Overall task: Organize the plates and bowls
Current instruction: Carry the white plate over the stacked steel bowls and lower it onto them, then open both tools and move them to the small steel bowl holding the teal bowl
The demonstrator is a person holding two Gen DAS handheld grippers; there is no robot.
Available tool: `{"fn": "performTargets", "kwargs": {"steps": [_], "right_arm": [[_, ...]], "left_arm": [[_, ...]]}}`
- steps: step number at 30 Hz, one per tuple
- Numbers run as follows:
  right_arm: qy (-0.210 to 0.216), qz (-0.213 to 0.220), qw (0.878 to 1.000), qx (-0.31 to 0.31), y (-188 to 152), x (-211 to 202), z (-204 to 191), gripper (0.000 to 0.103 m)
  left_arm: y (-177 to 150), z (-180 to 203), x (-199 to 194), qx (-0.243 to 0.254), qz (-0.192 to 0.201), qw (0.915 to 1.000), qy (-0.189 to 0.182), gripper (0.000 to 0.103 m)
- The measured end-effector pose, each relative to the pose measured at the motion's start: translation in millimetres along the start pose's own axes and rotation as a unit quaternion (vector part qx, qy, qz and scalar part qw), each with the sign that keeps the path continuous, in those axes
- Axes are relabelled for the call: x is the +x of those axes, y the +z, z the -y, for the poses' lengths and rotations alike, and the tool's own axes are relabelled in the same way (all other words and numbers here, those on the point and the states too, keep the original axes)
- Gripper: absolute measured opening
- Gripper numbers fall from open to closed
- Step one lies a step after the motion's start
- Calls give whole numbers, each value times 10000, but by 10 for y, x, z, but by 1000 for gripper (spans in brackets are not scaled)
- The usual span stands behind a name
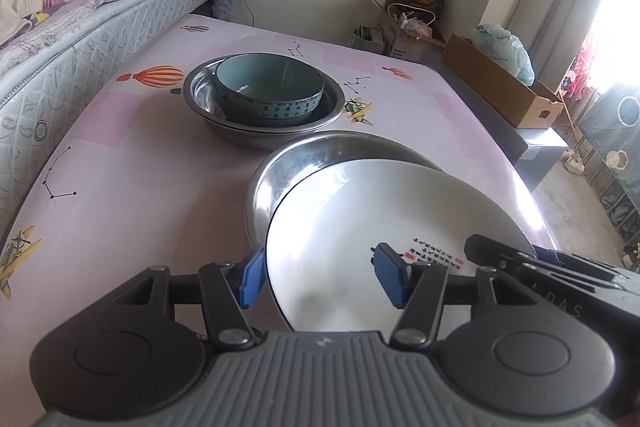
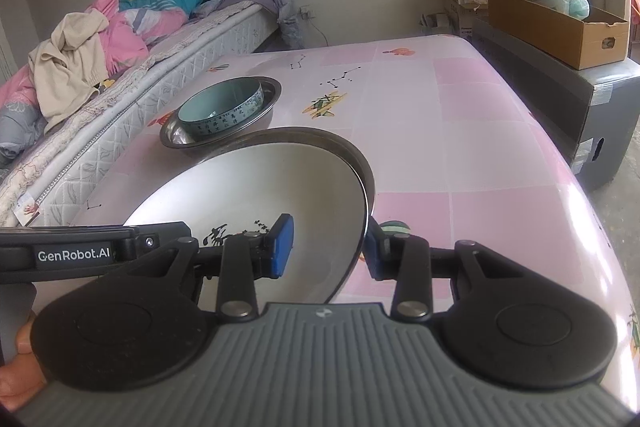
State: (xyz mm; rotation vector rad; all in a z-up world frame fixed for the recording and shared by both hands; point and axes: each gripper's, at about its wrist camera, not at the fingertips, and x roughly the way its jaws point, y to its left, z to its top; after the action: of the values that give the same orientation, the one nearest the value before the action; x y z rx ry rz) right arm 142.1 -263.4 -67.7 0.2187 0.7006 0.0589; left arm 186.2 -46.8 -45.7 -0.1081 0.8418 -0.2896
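Near the tabletop's (image 1: 132,195) front edge, the left tool (image 1: 320,277) grips the glazed white ceramic plate (image 1: 372,223), stiff, slippery and breakable, by its near rim. The right tool (image 2: 330,247) clamps the rim of the light, rigid steel basin (image 2: 344,151) holding it.
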Motion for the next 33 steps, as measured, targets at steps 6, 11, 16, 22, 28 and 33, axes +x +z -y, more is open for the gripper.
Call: {"fn": "performTargets", "kwargs": {"steps": [6, 11, 16, 22, 28, 33], "right_arm": [[-53, -94, 9999, 0, 114, 218, -14, 36], [-46, -65, 9999, 137, 156, 303, 40, 36], [33, 181, 9998, 44, 196, 231, 5, 37], [202, 341, 9990, 181, 233, 124, 64, 41], [413, 452, 9978, 255, 413, 37, 90, 42], [818, 356, 9954, 349, 804, 119, 109, 43]], "left_arm": [[118, -23, 61, 111, -21, 9999, -7, 59], [183, 27, 48, 191, 28, 9998, -91, 61], [200, 56, -13, 288, 114, 9995, -55, 72], [253, -2, -94, 333, 180, 9992, 154, 84], [402, -263, -164, 80, 251, 9989, 385, 92], [653, -572, -163, -201, 269, 9974, 632, 95]]}}
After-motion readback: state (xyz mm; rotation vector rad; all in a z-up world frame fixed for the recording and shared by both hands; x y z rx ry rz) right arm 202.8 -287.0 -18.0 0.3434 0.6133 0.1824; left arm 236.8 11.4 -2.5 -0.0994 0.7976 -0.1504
